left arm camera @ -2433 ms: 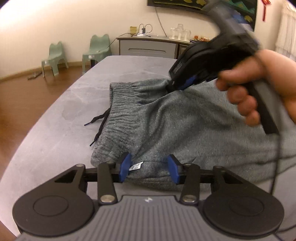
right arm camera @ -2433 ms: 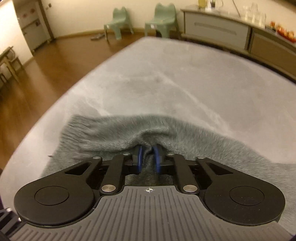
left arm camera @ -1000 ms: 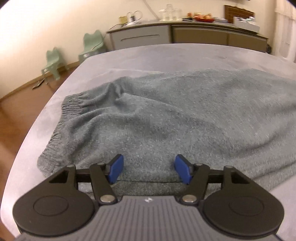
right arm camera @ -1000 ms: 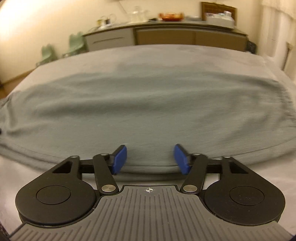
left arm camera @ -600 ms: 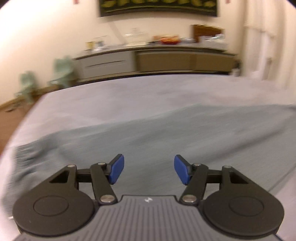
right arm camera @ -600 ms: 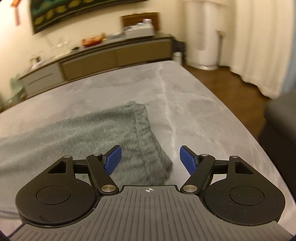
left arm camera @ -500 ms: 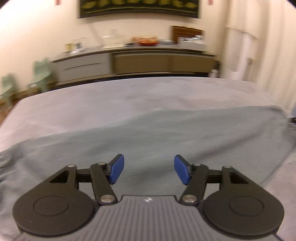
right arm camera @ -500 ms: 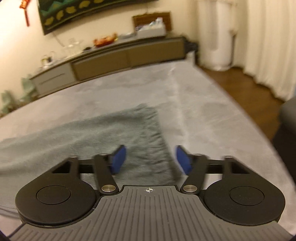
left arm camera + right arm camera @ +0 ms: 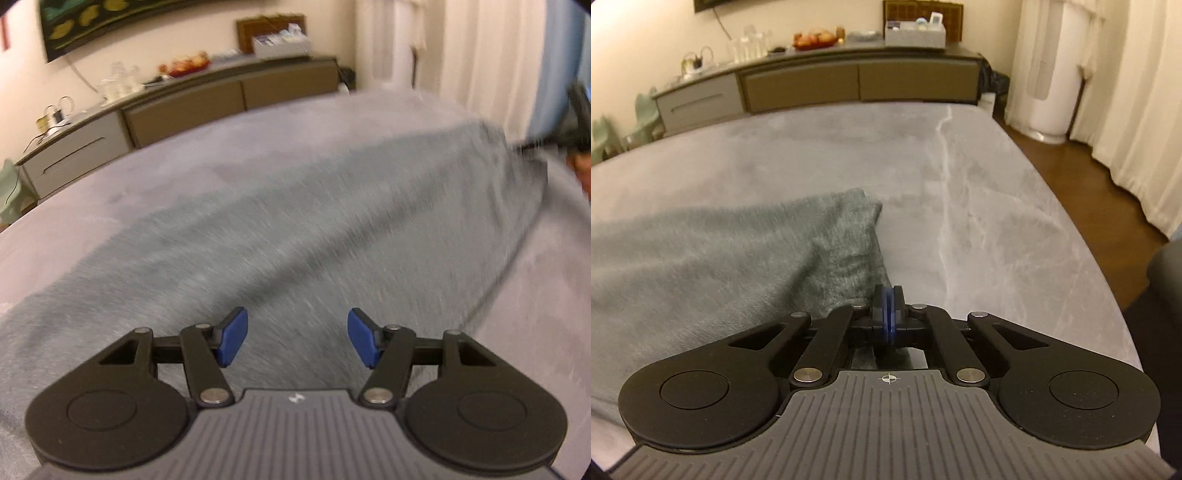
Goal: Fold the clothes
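Grey knit pants lie stretched across the grey marbled table. My left gripper hovers open over the middle of the fabric, with nothing between its blue pads. In the right wrist view the leg cuff ends just before my right gripper, whose blue pads are pressed together at the cuff's near corner. The left wrist view shows that same gripper at the pants' far right end, the fabric rising toward it, with part of a hand behind.
A long sideboard with glassware and fruit stands along the back wall. White curtains and a white tower unit are at the right. Bare tabletop extends right of the cuff to the table edge. Small green chairs stand far left.
Both grippers travelled from the waistband end toward the leg end. My right gripper went from open over the cuff to shut at its corner. The left stayed open and swung right.
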